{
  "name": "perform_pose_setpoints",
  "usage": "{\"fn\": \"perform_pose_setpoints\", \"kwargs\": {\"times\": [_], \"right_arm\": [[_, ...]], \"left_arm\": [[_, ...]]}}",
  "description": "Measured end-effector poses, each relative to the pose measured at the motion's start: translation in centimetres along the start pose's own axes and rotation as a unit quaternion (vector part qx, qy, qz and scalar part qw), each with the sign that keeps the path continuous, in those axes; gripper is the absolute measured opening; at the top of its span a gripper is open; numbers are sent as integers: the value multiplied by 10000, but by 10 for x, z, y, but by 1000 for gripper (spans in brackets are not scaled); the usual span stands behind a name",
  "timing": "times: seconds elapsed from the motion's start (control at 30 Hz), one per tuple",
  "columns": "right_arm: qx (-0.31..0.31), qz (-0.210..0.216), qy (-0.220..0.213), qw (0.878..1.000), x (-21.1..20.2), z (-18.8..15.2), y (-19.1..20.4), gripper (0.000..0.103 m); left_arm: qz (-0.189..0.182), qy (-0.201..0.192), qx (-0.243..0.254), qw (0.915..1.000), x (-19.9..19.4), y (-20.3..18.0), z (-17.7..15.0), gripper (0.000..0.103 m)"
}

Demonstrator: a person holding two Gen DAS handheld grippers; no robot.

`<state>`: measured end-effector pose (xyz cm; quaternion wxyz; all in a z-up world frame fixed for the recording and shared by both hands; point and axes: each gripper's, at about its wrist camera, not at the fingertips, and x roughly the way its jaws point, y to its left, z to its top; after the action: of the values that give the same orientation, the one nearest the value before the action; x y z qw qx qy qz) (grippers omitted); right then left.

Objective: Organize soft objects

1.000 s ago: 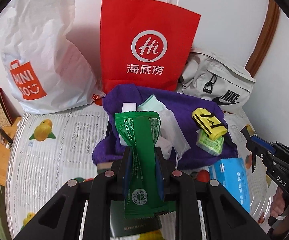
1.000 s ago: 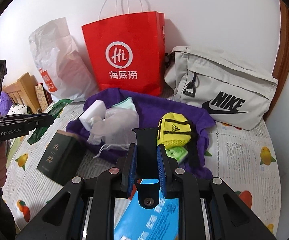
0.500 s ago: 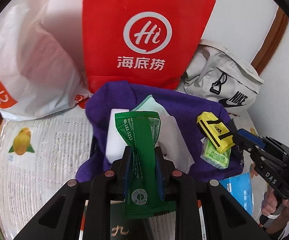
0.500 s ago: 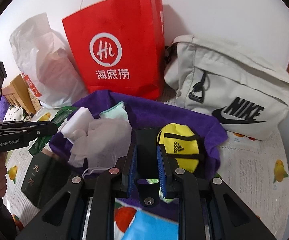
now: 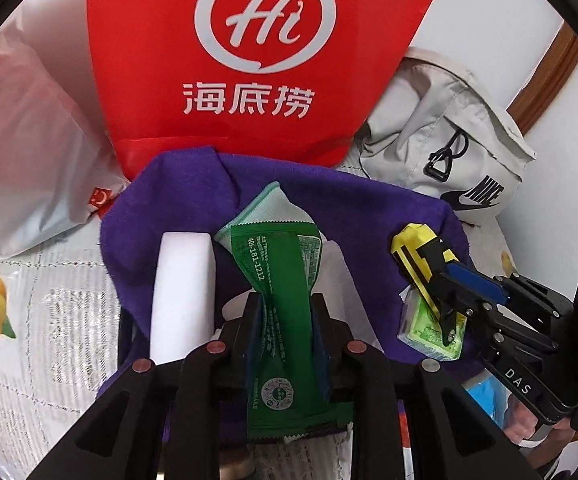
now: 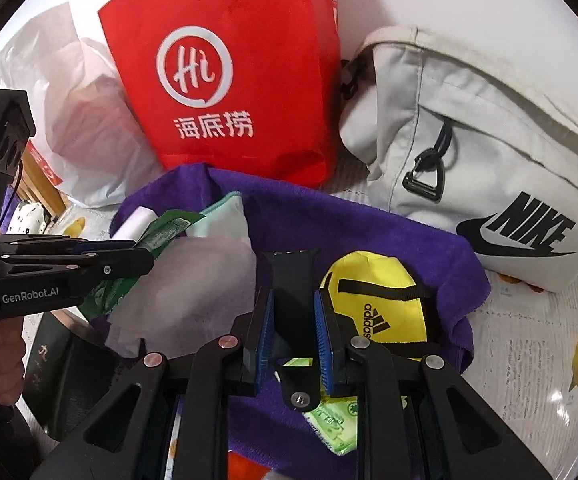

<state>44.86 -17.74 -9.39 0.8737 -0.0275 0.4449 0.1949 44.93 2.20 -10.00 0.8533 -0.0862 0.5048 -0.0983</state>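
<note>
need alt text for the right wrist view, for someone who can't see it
The right gripper holds a black watch strap between its blue fingers, above a purple towel that carries a yellow adidas pouch. Behind stand a red paper bag and a white Nike bag; the left gripper holds a green packet at left.

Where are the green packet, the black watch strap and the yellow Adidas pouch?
green packet [image 5: 277, 280], left wrist view, its printed middle.
black watch strap [image 6: 292, 280], right wrist view, its upper part.
yellow Adidas pouch [image 6: 373, 300], right wrist view, its yellow face.
</note>
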Motion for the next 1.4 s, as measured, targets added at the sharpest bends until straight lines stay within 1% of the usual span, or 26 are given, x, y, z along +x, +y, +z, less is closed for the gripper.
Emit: {"fn": "perform_pose_setpoints", "kwargs": {"times": [0.2, 0.3, 0.37, 0.4, 0.43, 0.5, 0.53, 0.57, 0.6, 0.67, 0.77, 0.83, 0.87, 0.9, 0.93, 0.97, 1.07, 1.13, 1.2, 1.4], "right_arm": [[133, -64, 219, 9997, 13, 0, -10, 21], [93, -50, 247, 9996, 13, -2, -10, 23], [106, -38, 262, 9996, 11, -4, -10, 25], [119, -38, 246, 9996, 10, -4, -10, 25], [124, -47, 234, 9996, 8, -5, -11, 25], [134, -77, 208, 9997, 1, -8, -11, 25], [168, -80, 185, 9997, -3, -10, -11, 25], [194, -75, 161, 9997, -7, -11, -12, 27], [206, -76, 137, 9997, -11, -12, -11, 32], [218, -123, 78, 9997, -18, -14, -9, 40], [247, -148, 5, 9996, -32, -17, -7, 41], [321, -131, -22, 9994, -42, -19, -6, 47], [362, -126, -40, 9993, -47, -21, -5, 51], [385, -132, -75, 9991, -53, -23, -4, 53], [391, -152, -98, 9991, -57, -24, -3, 57], [396, -205, -135, 9989, -63, -25, 0, 62], [386, -287, -267, 9985, -86, -32, 8, 65], [387, -285, -281, 9985, -98, -36, 12, 67], [402, -271, -322, 9983, -114, -43, 18, 75], [409, -358, -521, 9972, -160, -68, 36, 81]], "left_arm": [[68, 54, 128, 9999, 9, -5, 0, 27], [110, 68, 130, 9998, 9, -6, 1, 35], [227, 55, 136, 9996, 7, -6, 2, 44], [275, 45, 141, 9995, 6, -6, 2, 51], [311, 20, 155, 9994, 4, -6, 2, 53], [383, -37, 151, 9991, -1, -5, 2, 53], [406, -48, 155, 9990, -4, -5, 3, 57], [429, -57, 154, 9989, -6, -5, 2, 59], [493, -78, 163, 9986, -9, -5, 2, 62], [633, -137, 207, 9977, -16, -7, 1, 63], [693, -147, 182, 9973, -27, -8, -2, 68], [707, -180, 136, 9972, -38, -9, -5, 71], [732, -203, 138, 9970, -45, -11, -8, 72], [757, -222, 146, 9968, -50, -12, -11, 76], [779, -250, 166, 9965, -56, -14, -14, 79], [812, -285, 183, 9961, -62, -17, -17, 79], [893, -384, 189, 9951, -86, -23, -30, 84], [923, -451, 172, 9946, -99, -27, -38, 90], [957, -506, 192, 9939, -115, -31, -49, 92], [998, -582, 151, 9932, -159, -42, -86, 95]]}}
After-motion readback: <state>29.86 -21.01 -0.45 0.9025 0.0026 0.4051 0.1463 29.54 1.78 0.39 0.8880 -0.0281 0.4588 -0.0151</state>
